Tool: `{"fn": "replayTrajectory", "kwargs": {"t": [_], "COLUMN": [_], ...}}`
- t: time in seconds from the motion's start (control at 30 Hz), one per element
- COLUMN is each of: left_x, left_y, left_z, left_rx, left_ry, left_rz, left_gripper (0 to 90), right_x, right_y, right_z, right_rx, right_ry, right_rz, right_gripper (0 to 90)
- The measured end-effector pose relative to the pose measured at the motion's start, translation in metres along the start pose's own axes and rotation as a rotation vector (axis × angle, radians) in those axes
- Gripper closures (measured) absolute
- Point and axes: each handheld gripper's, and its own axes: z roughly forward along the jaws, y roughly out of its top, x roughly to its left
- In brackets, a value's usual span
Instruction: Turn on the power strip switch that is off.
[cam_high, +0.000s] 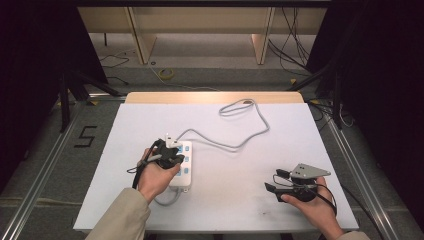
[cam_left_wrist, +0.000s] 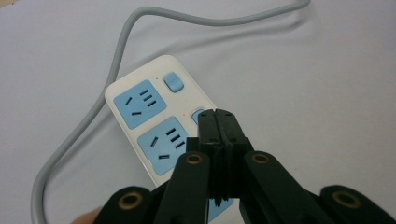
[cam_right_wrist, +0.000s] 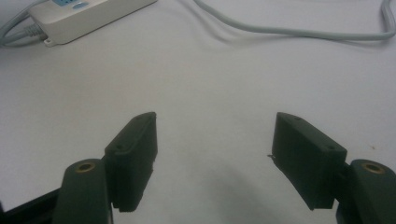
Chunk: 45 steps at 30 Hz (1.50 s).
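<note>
A white power strip (cam_high: 186, 165) with blue sockets lies on the white table, left of centre. Its grey cable (cam_high: 235, 146) curves off to a loop at the far edge. My left gripper (cam_high: 174, 151) hovers right over the strip. In the left gripper view its jaws are pressed together, nothing seen between them, and the gripper (cam_left_wrist: 219, 122) sits over a small blue switch beside the second socket of the strip (cam_left_wrist: 140, 105). My right gripper (cam_high: 274, 181) rests low at the near right, open, with bare table between its jaws (cam_right_wrist: 215, 154). The strip (cam_right_wrist: 88, 16) and cable (cam_right_wrist: 280, 30) lie beyond it.
The white tabletop (cam_high: 240, 200) stretches bare between the two hands. Beyond its far wooden edge are floor cables, a yellow tape roll (cam_high: 166, 73) and wooden furniture legs. A "5" mark (cam_high: 86, 136) is on the floor to the left.
</note>
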Motion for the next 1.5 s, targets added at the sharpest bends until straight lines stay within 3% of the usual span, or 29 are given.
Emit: {"fn": "replayTrajectory", "kwargs": {"t": [0.57,1.5], "left_x": [-0.001,0.009], "left_y": [0.007,0.022], "left_z": [0.008,0.024], "left_rx": [0.012,0.046], "left_ry": [-0.004,0.015], "left_rz": [0.001,-0.008], "left_gripper": [89.8,89.8], "right_x": [0.0,0.0], "right_y": [0.001,0.001], "right_z": [0.0,0.0], "right_rx": [-0.005,-0.005], "right_ry": [-0.003,-0.002], "right_rz": [-0.002,0.0], "right_gripper": [31.9,31.9]}}
